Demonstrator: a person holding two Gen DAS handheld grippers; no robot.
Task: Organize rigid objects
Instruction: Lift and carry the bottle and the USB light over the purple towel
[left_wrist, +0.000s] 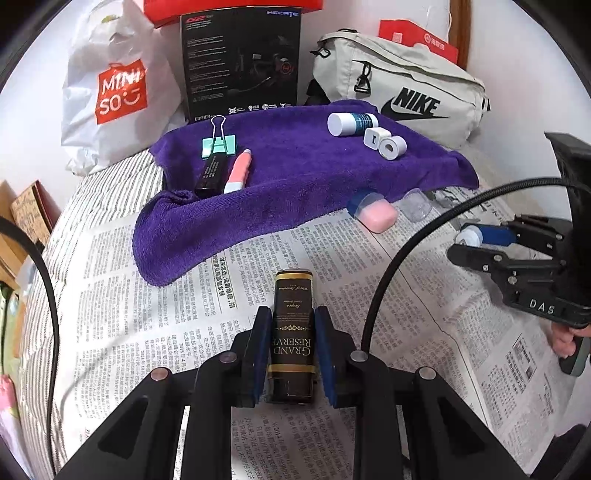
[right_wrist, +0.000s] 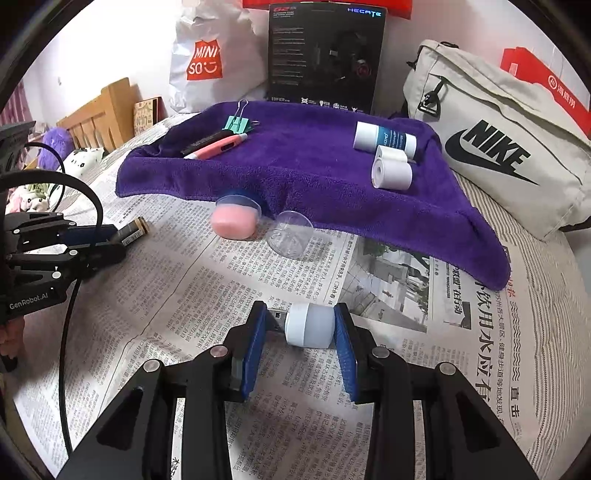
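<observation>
Tin (left_wrist: 292, 332) marked "GRAND RESERVE" pinched by left fingers (left_wrist: 260, 354); right fingers (right_wrist: 346, 354) pinch white USB lamp (right_wrist: 308, 325).

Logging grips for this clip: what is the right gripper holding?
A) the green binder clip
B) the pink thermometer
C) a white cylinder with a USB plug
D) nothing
C: in the right wrist view the right gripper is shut on the white USB cylinder, its metal plug pointing toward the left pad.
</observation>
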